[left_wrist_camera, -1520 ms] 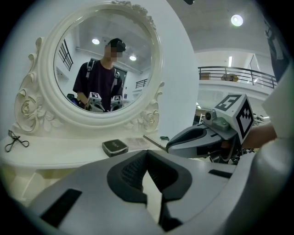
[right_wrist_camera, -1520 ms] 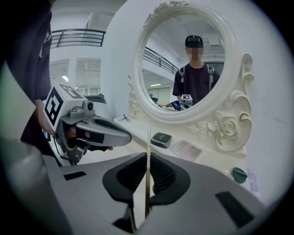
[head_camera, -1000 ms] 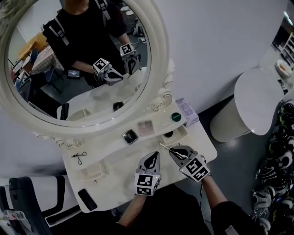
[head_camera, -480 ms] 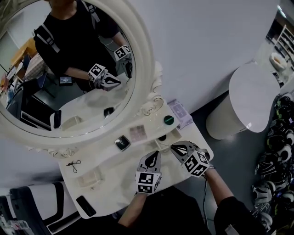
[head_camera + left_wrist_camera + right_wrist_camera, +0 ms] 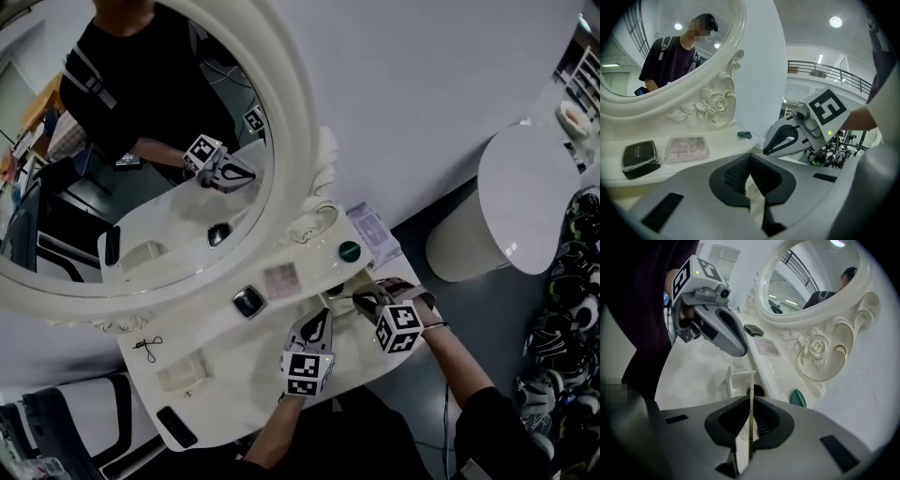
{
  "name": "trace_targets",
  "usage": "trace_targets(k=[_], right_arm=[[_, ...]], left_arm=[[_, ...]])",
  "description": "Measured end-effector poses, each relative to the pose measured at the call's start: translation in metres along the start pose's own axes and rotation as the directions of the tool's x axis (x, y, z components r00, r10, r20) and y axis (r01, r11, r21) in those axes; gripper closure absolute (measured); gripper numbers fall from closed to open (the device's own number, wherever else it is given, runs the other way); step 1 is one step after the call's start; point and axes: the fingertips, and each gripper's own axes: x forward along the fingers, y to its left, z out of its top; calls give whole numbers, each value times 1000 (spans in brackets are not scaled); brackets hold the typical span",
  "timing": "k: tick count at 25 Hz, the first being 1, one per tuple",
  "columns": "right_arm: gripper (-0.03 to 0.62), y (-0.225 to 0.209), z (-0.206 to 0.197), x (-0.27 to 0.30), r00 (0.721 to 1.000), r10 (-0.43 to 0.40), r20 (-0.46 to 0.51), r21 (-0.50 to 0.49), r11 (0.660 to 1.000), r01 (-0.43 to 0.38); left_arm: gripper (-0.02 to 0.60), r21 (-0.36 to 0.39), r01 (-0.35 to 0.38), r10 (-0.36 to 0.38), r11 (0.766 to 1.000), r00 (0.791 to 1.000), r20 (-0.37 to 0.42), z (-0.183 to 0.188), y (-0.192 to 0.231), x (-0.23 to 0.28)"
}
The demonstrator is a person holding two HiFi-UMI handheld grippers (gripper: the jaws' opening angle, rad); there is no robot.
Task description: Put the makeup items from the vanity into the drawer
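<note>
My right gripper [image 5: 364, 299] [image 5: 751, 403] is shut on a thin gold makeup stick [image 5: 751, 420], which points out over the small open drawer [image 5: 339, 292] [image 5: 738, 380] at the vanity's right. A dark round item [image 5: 759, 391] lies in that drawer. My left gripper [image 5: 321, 317] [image 5: 750, 159] is shut and empty, just left of the right one above the tabletop. On the shelf under the mirror lie a black compact [image 5: 248, 302] [image 5: 641, 157], a pink eyeshadow palette [image 5: 280, 279] [image 5: 687, 147] and a green round item [image 5: 349, 250] [image 5: 797, 398].
The oval mirror frame [image 5: 298, 178] rises behind the shelf. A lavender box [image 5: 373, 232] sits at the vanity's far right corner. At the left are an eyelash curler [image 5: 147, 345], a second open drawer [image 5: 184, 370] and a black phone [image 5: 176, 428]. A white round table [image 5: 525, 202] stands to the right.
My right gripper has drifted a little left and nearer the open drawer, still clamped on the stick. The left gripper has hardly moved. The head view has shifted slightly.
</note>
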Motion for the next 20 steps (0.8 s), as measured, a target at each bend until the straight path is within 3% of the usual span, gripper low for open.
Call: trace_targets(k=[4, 11, 15, 20], right_arm=[[549, -5, -4, 9, 1000, -2, -13, -28, 1000, 2], [548, -10, -2, 6, 997, -60, 43, 70, 996, 57], [551, -13, 3, -12, 987, -117, 112, 177, 980, 96], [568, -7, 2, -35, 965, -187, 184, 336, 935, 117]], left_arm=[[568, -1, -8, 8, 1000, 1000, -5, -6, 3, 4], [568, -6, -20, 20, 1000, 1000, -10, -7, 1, 2], [568, -10, -19, 19, 1000, 1000, -1, -2, -5, -1], [568, 11, -22, 22, 1000, 1000, 17, 10, -18, -6]])
